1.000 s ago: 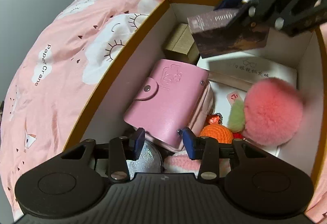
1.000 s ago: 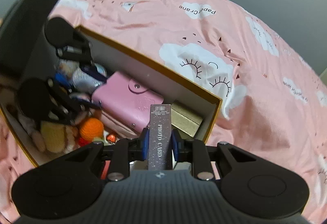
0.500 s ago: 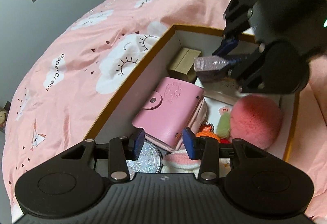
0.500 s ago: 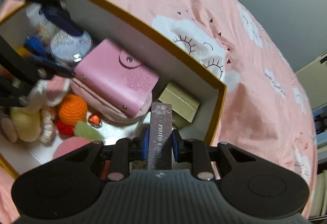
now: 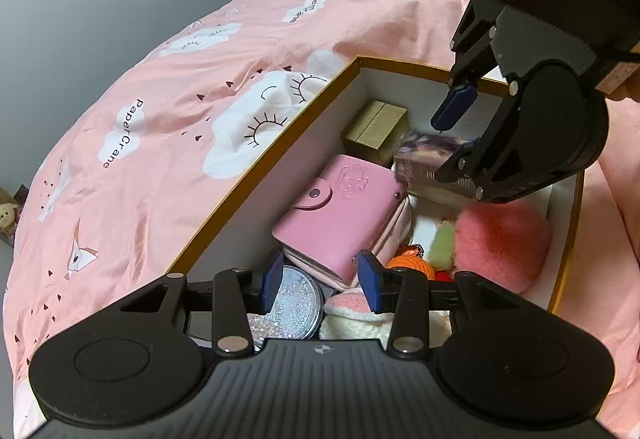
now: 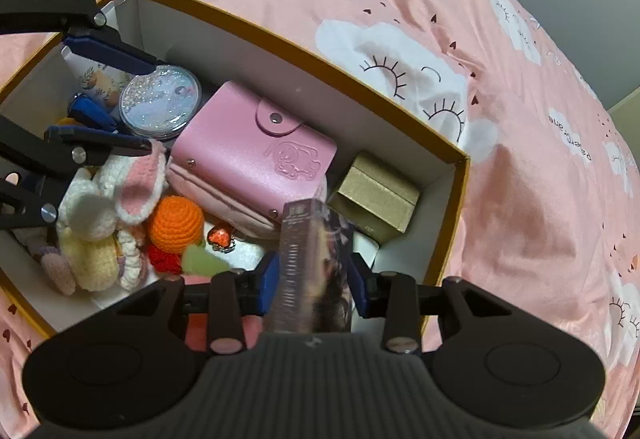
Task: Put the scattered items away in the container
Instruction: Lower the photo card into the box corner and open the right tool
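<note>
Pink cloud-print bed (image 5: 168, 167), open orange-rimmed box (image 5: 256, 175) resting on it

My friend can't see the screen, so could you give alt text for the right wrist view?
The right tool, its jaws just opened, has a dark photo card box tilting loose between them over an open box on a pink bedspread. Inside lie a pink wallet, gold box and crochet toys.

The left gripper (image 5: 320, 281) sits low in the centre of its frame, angled downward, jaws parted with nothing gripped. The right gripper (image 6: 312, 277), also tilted steeply down, fills the upper right of the left view; its jaws have just been opening, a card box loose between them
</note>
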`<state>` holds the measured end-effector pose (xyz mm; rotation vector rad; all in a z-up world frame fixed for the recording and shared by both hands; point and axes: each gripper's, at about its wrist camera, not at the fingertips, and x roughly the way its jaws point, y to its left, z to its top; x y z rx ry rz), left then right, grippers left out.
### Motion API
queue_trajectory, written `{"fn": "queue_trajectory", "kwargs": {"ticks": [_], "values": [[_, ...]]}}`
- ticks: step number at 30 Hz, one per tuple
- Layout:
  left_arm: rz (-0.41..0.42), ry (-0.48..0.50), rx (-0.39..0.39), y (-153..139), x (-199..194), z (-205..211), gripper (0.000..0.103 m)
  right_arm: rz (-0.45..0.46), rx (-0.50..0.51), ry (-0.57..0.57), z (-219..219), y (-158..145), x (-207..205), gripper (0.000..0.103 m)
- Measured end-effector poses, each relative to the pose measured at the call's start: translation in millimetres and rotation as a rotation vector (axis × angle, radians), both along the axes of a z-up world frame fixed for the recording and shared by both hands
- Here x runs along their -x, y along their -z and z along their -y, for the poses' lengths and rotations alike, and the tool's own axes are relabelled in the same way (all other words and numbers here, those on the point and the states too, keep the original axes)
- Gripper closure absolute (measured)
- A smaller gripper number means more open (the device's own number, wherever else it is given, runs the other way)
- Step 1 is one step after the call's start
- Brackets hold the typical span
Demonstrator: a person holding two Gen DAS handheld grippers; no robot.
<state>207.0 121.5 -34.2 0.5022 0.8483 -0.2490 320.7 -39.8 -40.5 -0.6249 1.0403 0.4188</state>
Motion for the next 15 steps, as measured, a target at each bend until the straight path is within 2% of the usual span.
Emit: {"fn": "queue_trajectory", "kwargs": {"ticks": [5, 9, 10, 15], "values": [[0.009, -0.014, 0.013, -2.0, 1.4, -3.1, 0.055, -0.036, -0.008, 0.017, -0.7, 5.3, -4.5, 0.064], [0.006, -0.018, 0.013, -1.8, 3.0, -4.6, 0.055, -0.035, 0.031, 0.018, -1.7, 13.2, -9.3, 0.07], [0.005, -0.018, 0.012, -1.8, 3.6, -4.7, 0.055, -0.039, 0.039, 0.021, -0.7, 15.0, -10.7, 0.076], [-0.001, -0.021, 0.0, -1.8, 5.9, -4.7, 0.055, -0.039, 0.022, 0.05, 5.3, 17.3, -15.9, 0.076]]}}
